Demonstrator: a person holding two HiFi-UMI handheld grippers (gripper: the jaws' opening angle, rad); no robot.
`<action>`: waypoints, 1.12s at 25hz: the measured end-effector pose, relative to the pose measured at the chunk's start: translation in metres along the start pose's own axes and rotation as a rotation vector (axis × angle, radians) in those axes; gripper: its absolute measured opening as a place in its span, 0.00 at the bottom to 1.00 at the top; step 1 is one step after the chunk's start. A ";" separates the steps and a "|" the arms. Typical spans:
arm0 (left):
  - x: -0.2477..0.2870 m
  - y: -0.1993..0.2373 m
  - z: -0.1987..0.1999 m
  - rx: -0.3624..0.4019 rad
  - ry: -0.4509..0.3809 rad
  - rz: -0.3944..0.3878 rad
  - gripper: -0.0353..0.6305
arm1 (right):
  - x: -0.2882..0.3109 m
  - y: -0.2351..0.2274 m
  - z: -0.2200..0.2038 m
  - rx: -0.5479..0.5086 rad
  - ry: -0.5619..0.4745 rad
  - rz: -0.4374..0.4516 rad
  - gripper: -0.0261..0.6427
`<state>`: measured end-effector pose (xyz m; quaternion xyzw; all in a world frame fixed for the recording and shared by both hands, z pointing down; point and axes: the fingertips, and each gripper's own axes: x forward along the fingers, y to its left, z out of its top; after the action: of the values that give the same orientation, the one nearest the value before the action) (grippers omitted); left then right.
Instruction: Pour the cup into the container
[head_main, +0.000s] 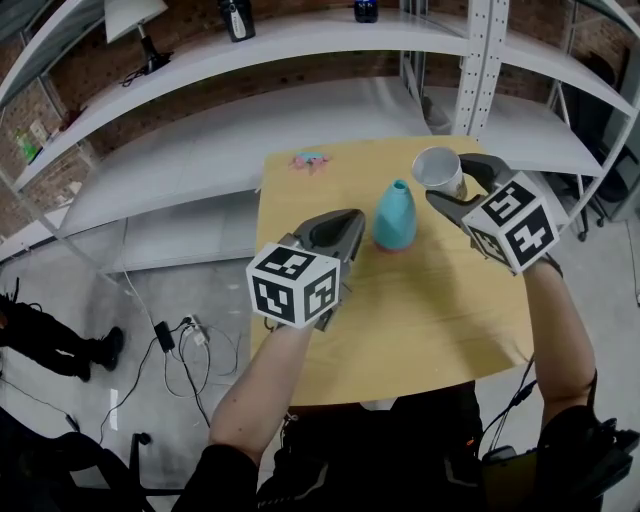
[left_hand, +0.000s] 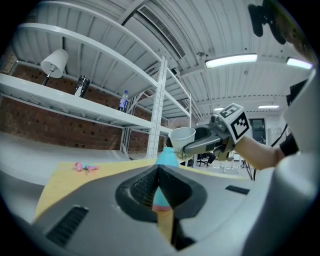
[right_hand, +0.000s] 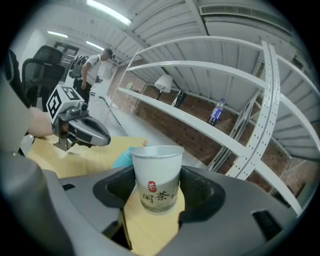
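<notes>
Right gripper (right_hand: 155, 189) clasping cup (right_hand: 156, 167), print unseen from head view

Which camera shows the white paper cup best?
The right gripper view: the cup sits large and central, clamped in the right gripper, print readable. The head view shows mainly its rim from above; the left gripper view shows it small and distant.

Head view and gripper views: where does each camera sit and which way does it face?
Head view: on the person's head, looking steeply down at the table; forearms, left tongs, right tongs show.
Left gripper view: on the left tongs, facing the blue container; own shut jaws show.
Right gripper view: on the right tongs, facing shelves; jaws grip the cup.
All share the blue container.
</notes>
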<state>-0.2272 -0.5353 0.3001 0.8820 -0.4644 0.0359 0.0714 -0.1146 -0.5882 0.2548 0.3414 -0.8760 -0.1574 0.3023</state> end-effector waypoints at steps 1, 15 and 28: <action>0.000 0.001 -0.001 0.000 0.001 0.000 0.05 | 0.001 0.000 0.000 -0.021 0.011 -0.003 0.46; 0.007 0.003 -0.010 -0.008 0.013 -0.011 0.05 | 0.003 0.001 0.006 -0.191 0.092 -0.006 0.46; 0.007 0.005 -0.012 0.008 0.012 -0.005 0.05 | 0.010 0.007 0.010 -0.346 0.163 -0.015 0.46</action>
<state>-0.2277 -0.5422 0.3131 0.8832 -0.4616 0.0430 0.0710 -0.1304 -0.5896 0.2550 0.3024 -0.8059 -0.2799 0.4252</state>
